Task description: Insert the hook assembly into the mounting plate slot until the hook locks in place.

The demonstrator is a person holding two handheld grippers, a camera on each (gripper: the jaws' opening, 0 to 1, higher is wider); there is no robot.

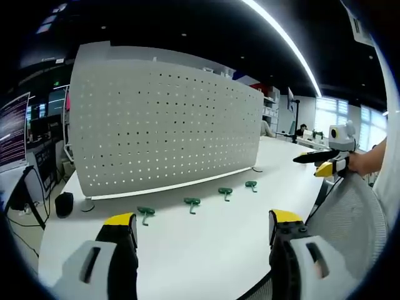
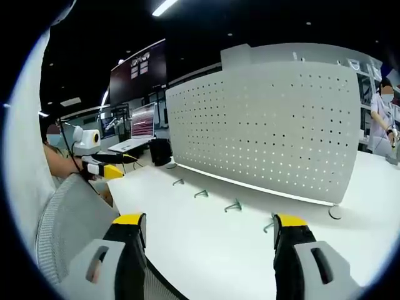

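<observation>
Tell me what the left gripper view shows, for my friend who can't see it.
A white pegboard panel stands on a white table, with four green hooks lying in a row before it. The left gripper is open and empty.

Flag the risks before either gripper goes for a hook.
1. Four green hooks lie flat on the white table; open grippers, left and right, may struggle to get under a low piece and could push it.
2. The pegboard stands on small feet; insertion force might tip or slide it.
3. The many identical holes make misalignment easy.
</observation>
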